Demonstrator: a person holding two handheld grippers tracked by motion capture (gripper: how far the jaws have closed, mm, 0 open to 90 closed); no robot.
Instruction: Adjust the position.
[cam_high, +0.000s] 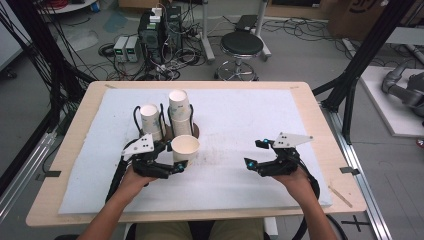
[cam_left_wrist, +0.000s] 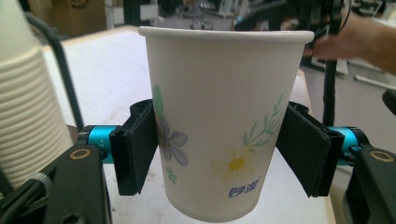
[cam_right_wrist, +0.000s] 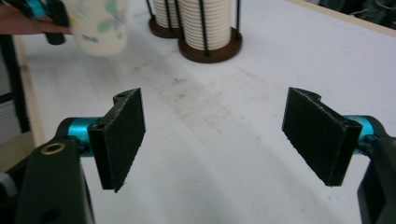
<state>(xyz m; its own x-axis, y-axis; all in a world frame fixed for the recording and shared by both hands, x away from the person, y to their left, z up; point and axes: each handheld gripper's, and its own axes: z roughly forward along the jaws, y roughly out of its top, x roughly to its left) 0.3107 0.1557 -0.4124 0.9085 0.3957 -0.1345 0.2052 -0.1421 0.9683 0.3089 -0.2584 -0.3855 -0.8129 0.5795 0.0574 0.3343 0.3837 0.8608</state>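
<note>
The left gripper (cam_left_wrist: 219, 161) is clasping a flower-printed paper cup (cam_left_wrist: 224, 126) between its black pads, which are pressing on both sides of the cup's lower half. The cup is standing upright, long axis vertical, open mouth facing up; in the high view it is showing nothing inside. It is sitting just in front of two wire cup holders (cam_high: 192, 131), each carrying a tall stack of nested paper cups (cam_high: 180, 112). The right gripper (cam_right_wrist: 217, 140), well apart, is holding its jaws spread wide over the white mat (cam_high: 240, 115), gripping nothing.

Paper cup (cam_left_wrist: 224, 126): blue Chinese characters near base, below daisy print; hard to read exactly.
</note>
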